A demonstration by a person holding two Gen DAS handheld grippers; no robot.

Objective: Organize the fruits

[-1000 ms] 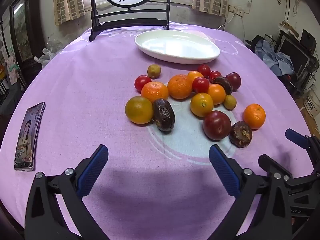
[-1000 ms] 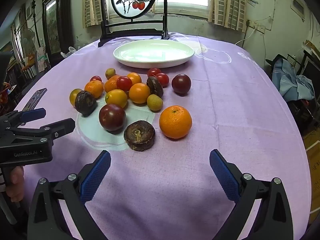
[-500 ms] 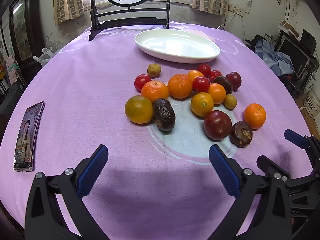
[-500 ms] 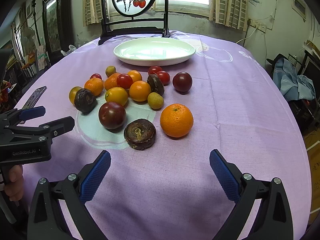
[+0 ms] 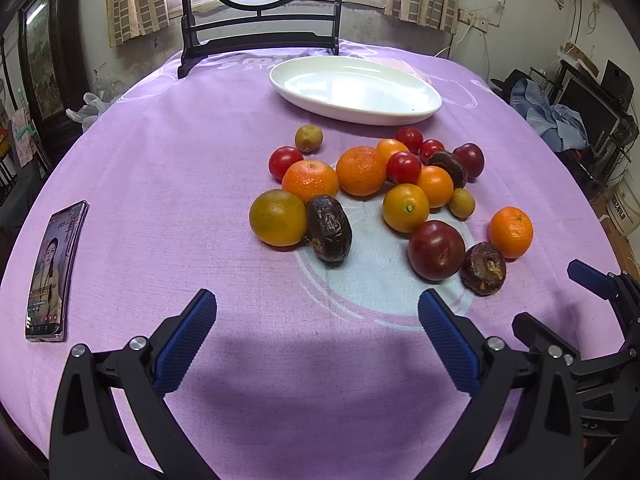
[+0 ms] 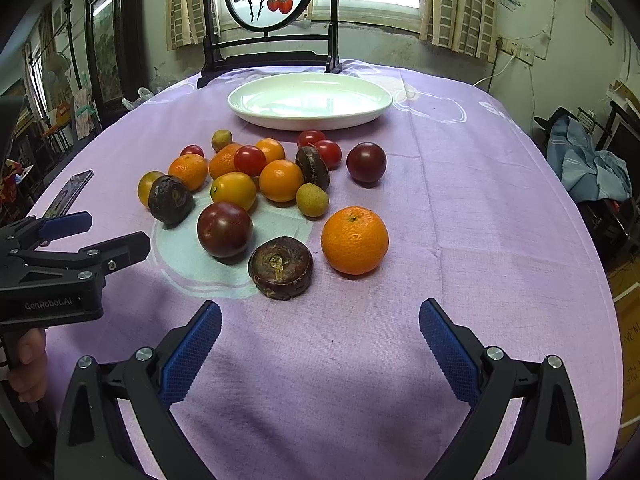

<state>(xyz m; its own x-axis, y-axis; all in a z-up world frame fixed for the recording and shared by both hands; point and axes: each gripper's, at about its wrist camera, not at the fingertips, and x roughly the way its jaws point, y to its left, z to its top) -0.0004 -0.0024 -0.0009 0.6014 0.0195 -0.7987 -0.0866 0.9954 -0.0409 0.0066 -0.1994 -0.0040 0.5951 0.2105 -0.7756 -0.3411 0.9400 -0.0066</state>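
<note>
Nothing has moved since a second ago: my left gripper and right gripper hover wide open and empty, every fruit short of the white plate.

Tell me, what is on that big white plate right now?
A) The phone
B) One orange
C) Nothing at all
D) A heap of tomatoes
C: the white plate shows only bare glaze, while all the fruits lie on the purple cloth in front of it.

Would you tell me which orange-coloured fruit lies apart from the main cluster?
The mandarin right of the wrinkled brown fruit; the other orange fruits sit packed together nearer the white plate.
</note>
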